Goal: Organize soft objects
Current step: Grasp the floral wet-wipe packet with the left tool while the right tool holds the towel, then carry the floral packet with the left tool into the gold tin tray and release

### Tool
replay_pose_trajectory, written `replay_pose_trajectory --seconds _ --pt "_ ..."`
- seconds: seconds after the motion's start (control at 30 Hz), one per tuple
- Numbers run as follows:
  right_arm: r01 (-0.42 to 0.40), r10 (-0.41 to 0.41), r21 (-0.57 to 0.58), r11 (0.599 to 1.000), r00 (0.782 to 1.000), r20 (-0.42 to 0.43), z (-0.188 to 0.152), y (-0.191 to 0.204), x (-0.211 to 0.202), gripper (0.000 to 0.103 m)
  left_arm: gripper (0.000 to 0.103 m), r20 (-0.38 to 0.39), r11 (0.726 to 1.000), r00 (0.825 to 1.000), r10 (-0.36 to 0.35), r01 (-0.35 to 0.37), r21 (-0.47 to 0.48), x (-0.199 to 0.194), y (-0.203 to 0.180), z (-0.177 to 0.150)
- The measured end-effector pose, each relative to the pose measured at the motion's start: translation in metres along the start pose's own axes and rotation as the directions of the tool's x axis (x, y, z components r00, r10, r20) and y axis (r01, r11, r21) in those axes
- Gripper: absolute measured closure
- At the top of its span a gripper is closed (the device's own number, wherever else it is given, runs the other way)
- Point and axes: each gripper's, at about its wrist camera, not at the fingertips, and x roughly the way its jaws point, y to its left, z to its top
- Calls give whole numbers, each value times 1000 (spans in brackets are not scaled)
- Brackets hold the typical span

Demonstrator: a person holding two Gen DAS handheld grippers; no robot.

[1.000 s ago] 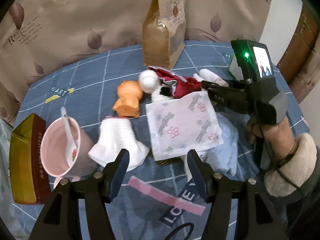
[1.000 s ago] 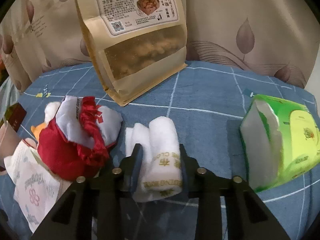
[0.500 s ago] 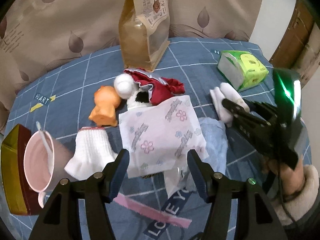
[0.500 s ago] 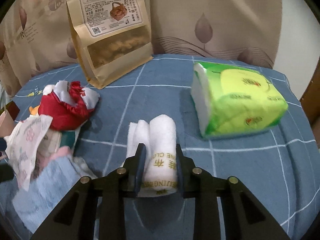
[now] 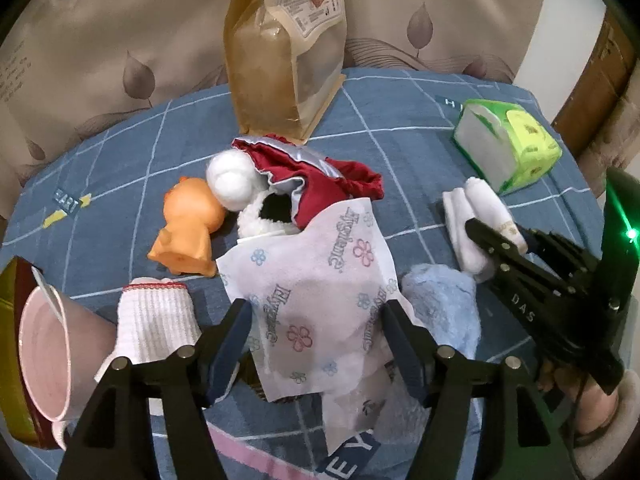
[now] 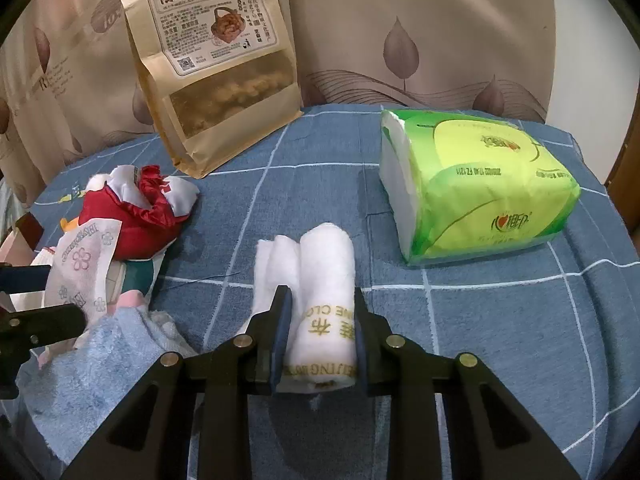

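Note:
My right gripper [image 6: 319, 300] is shut on a rolled white towel [image 6: 326, 280] with gold lettering, lying on the blue checked cloth. In the left wrist view the same towel [image 5: 476, 216] shows at the right, gripped by the black right gripper [image 5: 484, 236]. My left gripper [image 5: 316, 320] is open above a white flower-printed wipe packet [image 5: 316, 284] that lies on a pile with a light blue cloth [image 5: 444, 308]. Behind are a red and white Santa hat [image 5: 312, 176], an orange soft toy [image 5: 188, 228] and a white knit sock [image 5: 156, 320].
A tall brown snack pouch [image 6: 212, 76] stands at the back. A green tissue pack [image 6: 480, 192] lies to the right of the towel. A pink mug [image 5: 52, 348] with a spoon and a dark red box [image 5: 16, 288] sit at the left. A person's hand [image 5: 584, 396] holds the right gripper.
The right gripper has carried the rolled towel rightward, away from the Santa hat and close to the green tissue pack. The left gripper has come lower and nearer over the wipe packet.

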Motion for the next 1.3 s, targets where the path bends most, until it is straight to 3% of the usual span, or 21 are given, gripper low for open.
replay_pose_trajectory --seconds 0.07,0.13,0.2,0.23,0.47,0.8,1.03,1.3 --pt "-1 1 1 1000 1000 0 0 0 0 77 35 4 1000 1000 -20 21 -5 -1 2 0" --pt "-3 3 4 1000 1000 -4 0 0 0 77 64 4 998 998 -60 60 -3 -4 3 -1" --pt "-7 7 8 1000 1000 -4 1 -1 0 76 78 10 997 997 -74 74 6 -10 3 -1" --pt "-7 7 8 1000 1000 -4 1 -2 0 76 81 17 997 997 -71 71 19 -14 1 -1" --pt "-5 5 6 1000 1000 -4 2 -1 -1 76 83 60 994 994 -90 86 64 -45 -4 -1" --pt "1 -1 2 1000 1000 -5 2 -1 0 76 83 109 997 992 -70 66 40 -78 14 1" --pt "5 -5 -2 1000 1000 -4 1 -1 0 76 83 126 1000 992 -15 16 -9 -94 45 -2" --pt "7 -7 -4 1000 1000 -5 1 0 0 76 83 157 991 983 99 -83 -104 -117 104 -7"
